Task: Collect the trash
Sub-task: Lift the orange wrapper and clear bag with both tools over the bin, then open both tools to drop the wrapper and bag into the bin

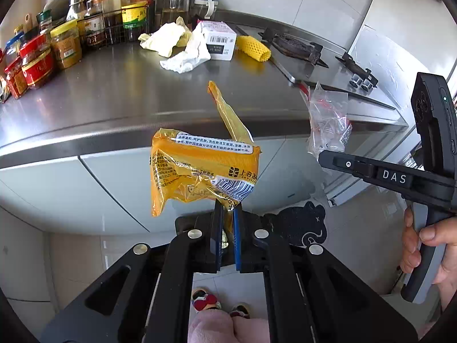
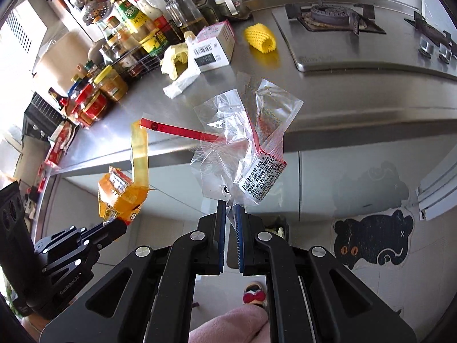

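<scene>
My left gripper (image 1: pixel 227 208) is shut on a crumpled orange wrapper (image 1: pixel 200 168) and holds it in the air in front of the steel counter (image 1: pixel 114 94). My right gripper (image 2: pixel 230 210) is shut on a clear plastic bag with a red strip (image 2: pixel 242 148), also held off the counter's front edge. Each gripper shows in the other's view: the right gripper (image 1: pixel 322 155) with the clear bag (image 1: pixel 328 125), the left gripper (image 2: pixel 114 225) with the orange wrapper (image 2: pixel 122 194). On the counter lie crumpled paper (image 1: pixel 182 54), a white box (image 1: pixel 218 40) and yellow foam netting (image 1: pixel 254 47).
Jars and sauce bottles (image 1: pixel 57 45) crowd the counter's left and back. A gas hob (image 2: pixel 328 17) sits at the right. White cabinet fronts (image 1: pixel 71 185) stand below the counter. A black cat-shaped mat (image 2: pixel 374 243) lies on the floor, near my slippered feet (image 1: pixel 205 300).
</scene>
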{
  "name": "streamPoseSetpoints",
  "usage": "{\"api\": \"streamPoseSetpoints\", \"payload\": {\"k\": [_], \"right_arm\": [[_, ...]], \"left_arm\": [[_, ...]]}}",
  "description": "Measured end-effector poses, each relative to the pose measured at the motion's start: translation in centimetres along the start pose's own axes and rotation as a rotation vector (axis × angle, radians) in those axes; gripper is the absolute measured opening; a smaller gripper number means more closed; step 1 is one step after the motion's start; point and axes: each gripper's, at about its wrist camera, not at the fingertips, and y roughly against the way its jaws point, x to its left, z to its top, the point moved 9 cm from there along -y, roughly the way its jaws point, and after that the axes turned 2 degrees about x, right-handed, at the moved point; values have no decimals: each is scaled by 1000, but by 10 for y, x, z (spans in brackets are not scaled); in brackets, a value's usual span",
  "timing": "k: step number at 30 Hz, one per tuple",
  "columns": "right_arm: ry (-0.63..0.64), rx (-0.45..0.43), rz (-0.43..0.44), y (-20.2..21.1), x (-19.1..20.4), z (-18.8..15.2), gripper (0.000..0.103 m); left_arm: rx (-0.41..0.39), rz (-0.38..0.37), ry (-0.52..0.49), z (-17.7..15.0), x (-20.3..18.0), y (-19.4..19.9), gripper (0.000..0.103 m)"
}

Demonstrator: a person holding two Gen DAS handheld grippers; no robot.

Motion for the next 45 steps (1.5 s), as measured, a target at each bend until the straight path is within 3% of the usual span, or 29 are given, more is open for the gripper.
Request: {"api": "streamPoseSetpoints", "payload": {"k": [11,18,32,41,45], "right_arm": [[-36,187,-11,-83,-18,-71,8],[-88,232,-17,-142,-29,-91,8],[-146,376,-5,-244,-46,-114,8],[-211,435,19,-273,-54,-116,12],[-228,444,15,-280,-57,-115,13]], "left_arm": [[185,-5,53,-88,12,-82,5],[258,-5,93,-121,29,-140,5],[322,-49,164,-145,58,-228,5],[363,-60,173,-146,63,-254,7],[376,-84,178,-145,59,-256,12]]}}
